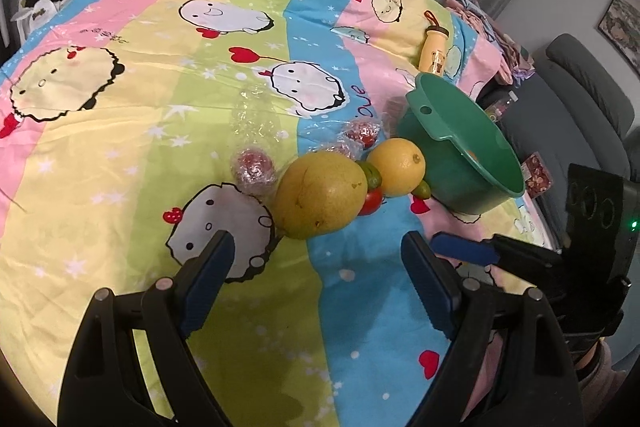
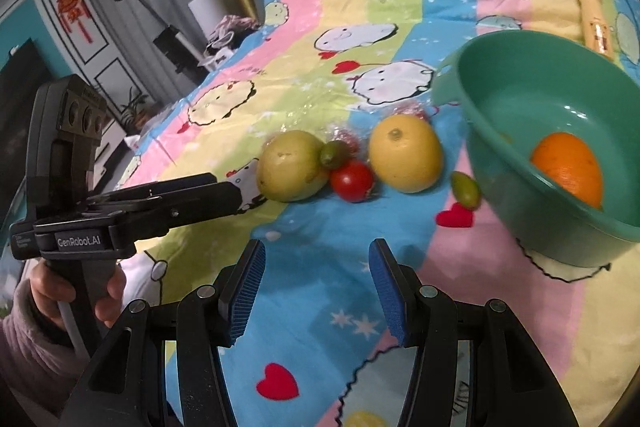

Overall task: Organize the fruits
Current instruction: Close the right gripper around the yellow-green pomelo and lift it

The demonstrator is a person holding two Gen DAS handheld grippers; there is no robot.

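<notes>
On the cartoon bedspread (image 2: 320, 287), fruits (image 2: 405, 153) lying beside a green basin (image 2: 520, 99) holding an orange (image 2: 568, 167), plastic-wrapped balls (image 1: 254, 167) sitting behind, left gripper (image 1: 318, 251) and right gripper (image 2: 316, 267) both hovering open, empty.

- A bed (image 1: 132, 131) carries everything, spread with a striped cartoon bedsheet (image 2: 320, 291) in pink, yellow, green and blue.
- Just ahead of the left hand-held gripper (image 1: 318, 255) lies a large yellow-green fruit (image 1: 320, 201).
- Beyond it and to the right: a small green fruit (image 2: 334, 154), a red tomato (image 2: 352, 181) and a yellow citrus (image 2: 406, 153).
- Another small green fruit (image 2: 466, 189) sits beside the green basin (image 2: 560, 247) (tilted, an orange inside), ahead-right of the right hand-held gripper (image 2: 318, 285).
- Plastic-wrapped red fruits (image 1: 254, 167) lie further off (wrap crinkled).
- A yellow bottle (image 1: 434, 51) lies beyond the basin.
</notes>
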